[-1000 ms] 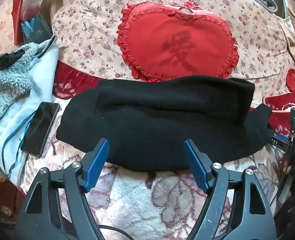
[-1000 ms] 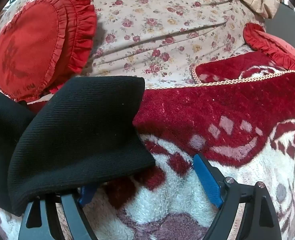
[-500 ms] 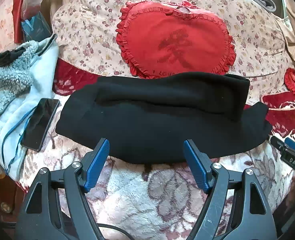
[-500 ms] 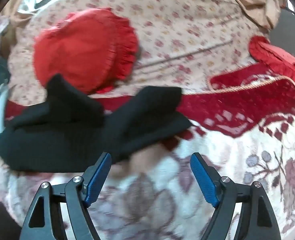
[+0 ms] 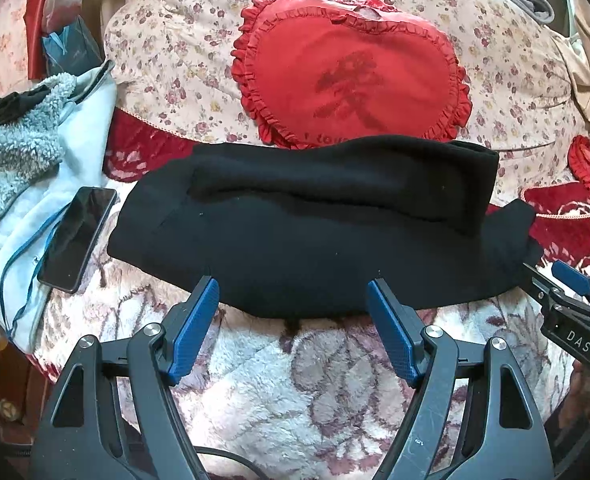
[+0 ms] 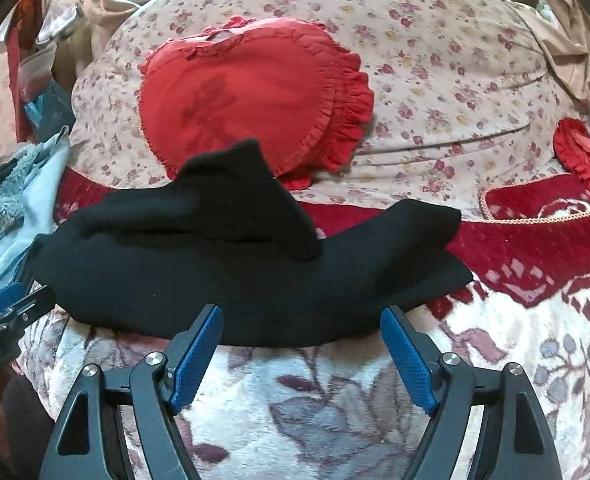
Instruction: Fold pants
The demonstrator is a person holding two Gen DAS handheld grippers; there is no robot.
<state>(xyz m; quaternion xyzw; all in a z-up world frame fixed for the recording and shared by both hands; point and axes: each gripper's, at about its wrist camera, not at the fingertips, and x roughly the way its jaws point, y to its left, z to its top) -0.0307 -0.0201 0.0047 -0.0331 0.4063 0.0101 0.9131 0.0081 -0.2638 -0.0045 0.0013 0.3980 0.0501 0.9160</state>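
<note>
The black pants (image 5: 319, 224) lie folded in a long band across the flowered blanket (image 5: 319, 380), with a second layer folded over the back. They also show in the right wrist view (image 6: 231, 272), where one folded end sticks up at the back. My left gripper (image 5: 293, 312) is open and empty, just in front of the pants' near edge. My right gripper (image 6: 301, 344) is open and empty, also at the near edge. The right gripper shows in the left wrist view (image 5: 567, 284) by the pants' right end.
A red heart-shaped pillow (image 5: 351, 72) leans on a flowered cushion behind the pants. A black phone (image 5: 77, 238) lies on a light blue fleece (image 5: 19, 168) at the left. A dark red blanket (image 6: 535, 248) lies at the right.
My right gripper let go of the pants' end and pulled back and left to the near edge. My left gripper drew back a little from the pants.
</note>
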